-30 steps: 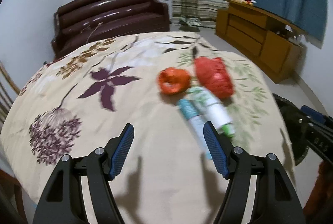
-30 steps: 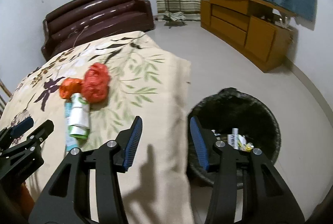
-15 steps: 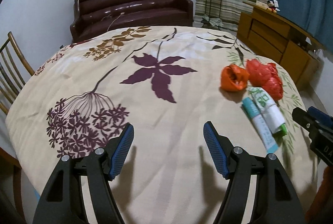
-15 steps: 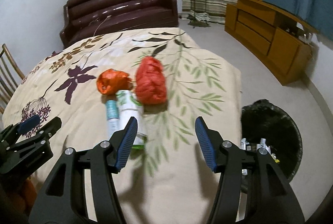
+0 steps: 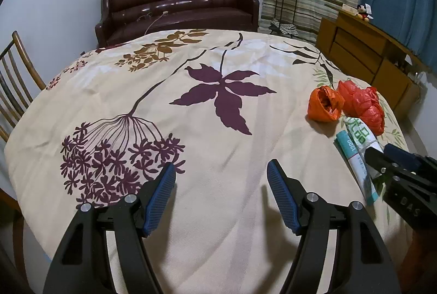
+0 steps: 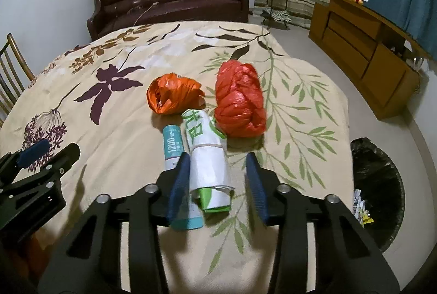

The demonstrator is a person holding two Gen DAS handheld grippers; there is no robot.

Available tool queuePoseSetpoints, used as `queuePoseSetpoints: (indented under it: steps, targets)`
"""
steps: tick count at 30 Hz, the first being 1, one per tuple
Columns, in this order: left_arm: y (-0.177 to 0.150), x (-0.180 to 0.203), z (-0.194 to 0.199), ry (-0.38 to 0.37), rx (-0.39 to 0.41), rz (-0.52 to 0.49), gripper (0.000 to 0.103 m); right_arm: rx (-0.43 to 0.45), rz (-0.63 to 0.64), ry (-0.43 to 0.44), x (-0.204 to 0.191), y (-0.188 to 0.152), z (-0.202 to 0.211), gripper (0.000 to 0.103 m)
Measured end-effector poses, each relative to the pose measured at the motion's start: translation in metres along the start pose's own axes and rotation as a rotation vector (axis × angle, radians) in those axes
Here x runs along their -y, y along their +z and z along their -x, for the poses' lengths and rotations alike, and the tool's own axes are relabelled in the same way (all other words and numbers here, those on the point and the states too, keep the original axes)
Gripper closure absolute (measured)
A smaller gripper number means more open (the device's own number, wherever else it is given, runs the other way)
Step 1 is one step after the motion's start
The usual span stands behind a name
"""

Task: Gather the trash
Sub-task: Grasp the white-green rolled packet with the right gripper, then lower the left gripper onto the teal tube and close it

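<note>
The right claw [image 6: 218, 179] is closing around the white roll [image 6: 209, 165] at lower centre; its left pad seems to touch the roll, the right pad is still apart. This pad partly hides the teal tube [image 6: 172, 143]. The bin [image 6: 379, 184] is cut off at the right edge. The left claw [image 5: 221, 195] stands spread over bare cloth [image 5: 136, 91].

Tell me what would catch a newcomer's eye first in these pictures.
Probably the two bright crumpled bags, the red plastic bag and the orange plastic bag, on the floral bedspread. Just in front of them, the right gripper is closing around a white-and-green rolled packet, while the left gripper hangs open over bare cloth.
</note>
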State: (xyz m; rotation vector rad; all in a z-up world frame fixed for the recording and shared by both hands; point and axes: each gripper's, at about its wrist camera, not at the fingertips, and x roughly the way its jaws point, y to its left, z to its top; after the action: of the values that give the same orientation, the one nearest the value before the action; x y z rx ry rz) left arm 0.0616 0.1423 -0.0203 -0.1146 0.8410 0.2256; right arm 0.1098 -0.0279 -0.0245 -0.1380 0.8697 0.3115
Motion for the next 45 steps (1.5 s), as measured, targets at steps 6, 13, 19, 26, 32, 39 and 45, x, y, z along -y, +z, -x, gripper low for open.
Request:
queuePoseSetpoints:
  steps: [6,13,19,26,32,39,45]
  targets:
    - [0.000,0.000,-0.002,-0.011,-0.004,0.002,0.036,-0.019,0.016,0.001,-0.006,0.000,-0.006,0.072]
    - [0.000,0.001,-0.004,-0.012,-0.006,0.003,0.036,-0.013,0.025,0.000,-0.009,-0.001,-0.003,0.074]
    - [-0.001,0.005,-0.003,-0.019,-0.005,-0.005,0.036,0.006,0.026,0.008,-0.010,-0.005,0.008,0.074]
    - [-0.004,0.025,0.005,-0.038,0.003,-0.034,0.035,0.034,-0.001,-0.002,0.004,-0.012,0.025,0.074]
    - [-0.005,0.050,0.009,-0.063,0.002,-0.069,0.035,0.048,-0.038,-0.014,0.024,-0.022,0.037,0.074]
    - [-0.005,0.084,0.012,-0.084,0.003,-0.124,0.036,0.063,-0.090,-0.040,0.056,-0.032,0.046,0.074]
    - [-0.003,0.109,0.005,-0.085,-0.010,-0.156,0.035,0.070,-0.125,-0.057,0.079,-0.037,0.049,0.074]
